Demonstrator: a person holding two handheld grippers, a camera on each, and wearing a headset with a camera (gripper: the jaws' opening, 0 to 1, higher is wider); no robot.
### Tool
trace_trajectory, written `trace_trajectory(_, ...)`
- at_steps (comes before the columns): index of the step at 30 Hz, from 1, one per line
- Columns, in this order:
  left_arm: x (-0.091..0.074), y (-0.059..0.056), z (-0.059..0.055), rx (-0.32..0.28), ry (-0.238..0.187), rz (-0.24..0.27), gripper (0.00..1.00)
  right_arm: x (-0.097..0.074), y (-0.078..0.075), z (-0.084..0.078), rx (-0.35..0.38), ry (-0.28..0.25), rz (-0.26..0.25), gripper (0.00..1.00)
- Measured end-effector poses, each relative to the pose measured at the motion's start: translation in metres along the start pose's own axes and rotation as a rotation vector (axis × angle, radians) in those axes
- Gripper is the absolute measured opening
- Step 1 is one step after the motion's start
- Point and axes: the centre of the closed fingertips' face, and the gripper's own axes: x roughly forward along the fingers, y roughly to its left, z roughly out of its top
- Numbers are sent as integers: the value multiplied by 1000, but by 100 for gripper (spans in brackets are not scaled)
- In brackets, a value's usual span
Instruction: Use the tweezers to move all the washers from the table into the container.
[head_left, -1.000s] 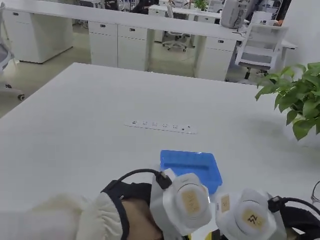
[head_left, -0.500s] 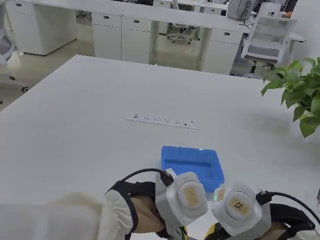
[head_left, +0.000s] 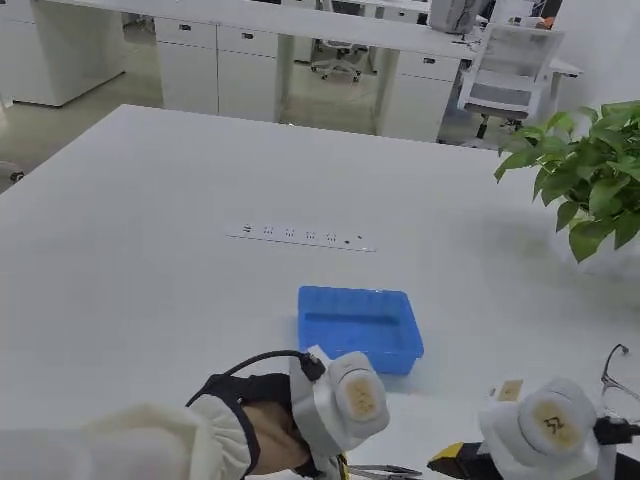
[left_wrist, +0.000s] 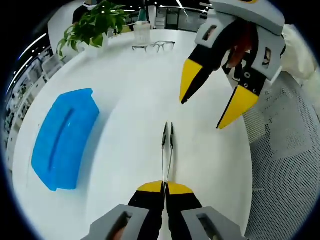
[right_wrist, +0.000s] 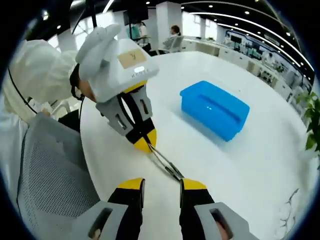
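Your left tool (left_wrist: 164, 189) is pinched narrow on the back end of the tweezers (left_wrist: 167, 150). The two thin arms lie close together and run straight out ahead of it, low over the tabletop (left_wrist: 135, 100). Your right tool (right_wrist: 162, 184) is spread wide with nothing in it, facing the left one almost head on. In the right gripper view the tweezer points come right up to the gap between its yellow jaws, so the long axis runs from one tool to the other. That line-up looks like what the next move turns on: the right tool is the nearer one to the free end. The blue container (head_left: 360, 330) sits farther out on the tabletop, beyond both tools and off to the side of the tweezers' line, well apart from their tips. I can't make out any washers, so you've likely none moved yet.
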Motion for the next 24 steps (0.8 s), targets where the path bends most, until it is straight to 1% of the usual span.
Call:
trace_trajectory(1, 0, 0, 0, 10, 1, -1, 0, -6, 2, 0, 34, -19, -8, 26)
trace_trajectory(3, 0, 0, 1, 4, 11, -4, 0, -16, 4, -1, 78, -47, -30, 28)
trace_trajectory(6, 0, 0, 1, 5, 25, -7, 0, -26, 7, 1, 116, -86, -55, 31)
trace_trajectory(7, 1, 0, 1, 4, 30, -8, 0, -31, 8, 2, 139, -103, -72, 33)
trace_trajectory(10, 0, -2, 1, 8, 40, -12, 0, -40, 13, 3, 156, -129, -93, 34)
trace_trajectory(14, -4, -5, 0, -12, 39, -35, 7, -53, 15, 4, 158, -151, -142, 36)
trace_trajectory(16, -4, -7, -1, -23, 43, -34, 12, -60, 14, 7, 171, -182, -166, 39)
trace_trajectory(19, -5, -7, -4, -27, 46, -14, 21, -68, 10, 10, 191, -218, -196, 46)
trace_trajectory(20, -7, -4, -6, -43, 48, 5, 23, -70, 9, 11, 195, -225, -205, 48)
trace_trajectory(22, -10, -3, -13, -80, 45, 24, 28, -74, 8, 15, 203, -248, -221, 52)
trace_trajectory(23, -12, -3, -15, -108, 36, 37, 31, -75, 7, 16, 211, -256, -225, 55)
trace_trajectory(24, -14, -2, -16, -134, 19, 51, 35, -77, 6, 18, 217, -270, -234, 57)
